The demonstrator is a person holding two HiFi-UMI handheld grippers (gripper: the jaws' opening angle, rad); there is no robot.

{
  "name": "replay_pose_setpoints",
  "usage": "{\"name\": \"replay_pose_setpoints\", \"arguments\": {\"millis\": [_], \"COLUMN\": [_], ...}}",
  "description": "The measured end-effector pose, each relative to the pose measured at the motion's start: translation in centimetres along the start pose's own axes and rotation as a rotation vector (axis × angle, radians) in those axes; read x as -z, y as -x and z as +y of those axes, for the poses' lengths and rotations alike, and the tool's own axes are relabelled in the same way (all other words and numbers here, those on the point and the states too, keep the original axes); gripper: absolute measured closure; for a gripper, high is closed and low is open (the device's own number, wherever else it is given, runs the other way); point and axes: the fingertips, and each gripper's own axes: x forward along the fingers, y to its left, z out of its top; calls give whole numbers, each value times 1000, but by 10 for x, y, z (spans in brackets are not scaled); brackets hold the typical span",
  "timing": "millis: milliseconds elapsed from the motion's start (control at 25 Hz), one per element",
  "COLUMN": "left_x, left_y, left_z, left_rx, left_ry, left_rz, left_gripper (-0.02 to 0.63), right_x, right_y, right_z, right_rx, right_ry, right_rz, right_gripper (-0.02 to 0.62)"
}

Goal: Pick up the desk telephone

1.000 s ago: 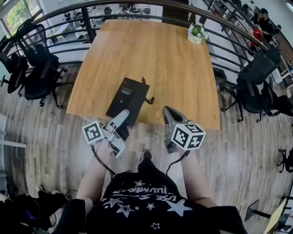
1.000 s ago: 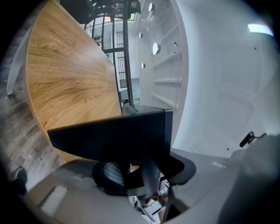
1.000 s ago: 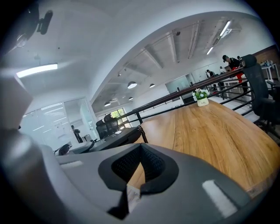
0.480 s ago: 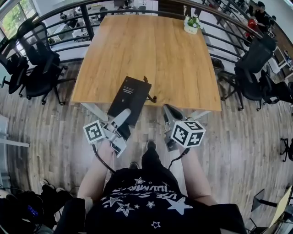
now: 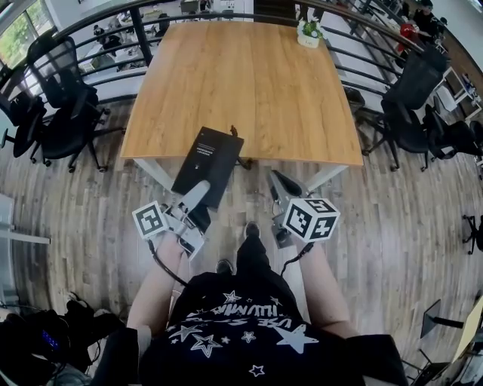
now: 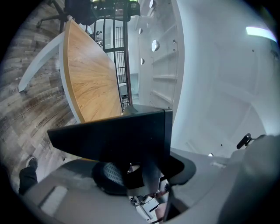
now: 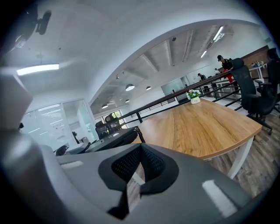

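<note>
The desk telephone [image 5: 205, 154] is a flat black slab with a coiled cord [image 5: 240, 151] at its right side. My left gripper [image 5: 200, 188] is shut on its near end and holds it off the wooden table [image 5: 249, 83], over the near edge and the floor. In the left gripper view the telephone [image 6: 118, 135] fills the space between the jaws of the left gripper [image 6: 144, 168]. My right gripper [image 5: 279, 179] hangs to the right of it, shut and empty. In the right gripper view that gripper [image 7: 140, 148] has its tips together, and the telephone [image 7: 109, 140] shows at the left.
A small potted plant [image 5: 308, 34] stands at the table's far edge. Black office chairs stand left [image 5: 64, 105] and right [image 5: 411, 98] of the table, and a dark railing [image 5: 113, 22] runs behind it. Wood-plank floor lies under me.
Both grippers have drawn back from the table together. The telephone, earlier lying over the table's near corner, has come away with the left gripper and now hangs mostly past the edge.
</note>
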Motion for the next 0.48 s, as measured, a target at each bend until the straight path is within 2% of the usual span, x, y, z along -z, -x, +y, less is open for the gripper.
{"name": "replay_pose_setpoints", "arguments": {"millis": [480], "left_x": [11], "left_y": [22], "left_z": [9], "left_rx": [-10], "left_ry": [32], "left_rz": [8], "left_gripper": [399], "right_x": [21], "right_y": [12], "right_z": [7], "right_rx": [41], "right_ry": [0], "right_rz": [13], "right_gripper": [598]}}
